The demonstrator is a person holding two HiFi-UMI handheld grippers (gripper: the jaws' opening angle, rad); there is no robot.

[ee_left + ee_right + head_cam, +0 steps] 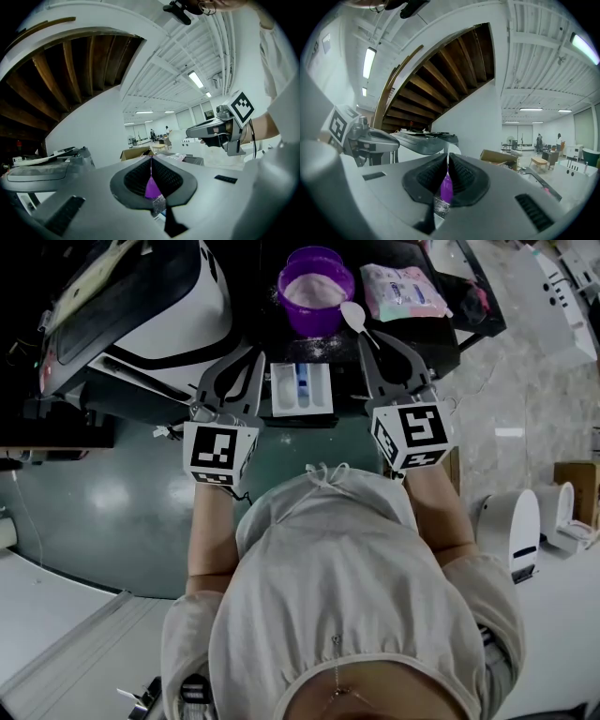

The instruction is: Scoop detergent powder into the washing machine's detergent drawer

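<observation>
left claw closed empty, right claw pinching one spoon; one purple tub, one drawer.

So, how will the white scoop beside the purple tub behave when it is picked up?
Probably light and stiff: the white scoop looks like thin plastic. Its slim handle may slip or twist in a grip. Its round bowl might let it rock.

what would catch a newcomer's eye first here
The purple tub of pale powder stands out at the far middle, a white scoop at its right. Nearer, the open detergent drawer sits between the left gripper and right gripper, each bearing a marker cube.
</observation>
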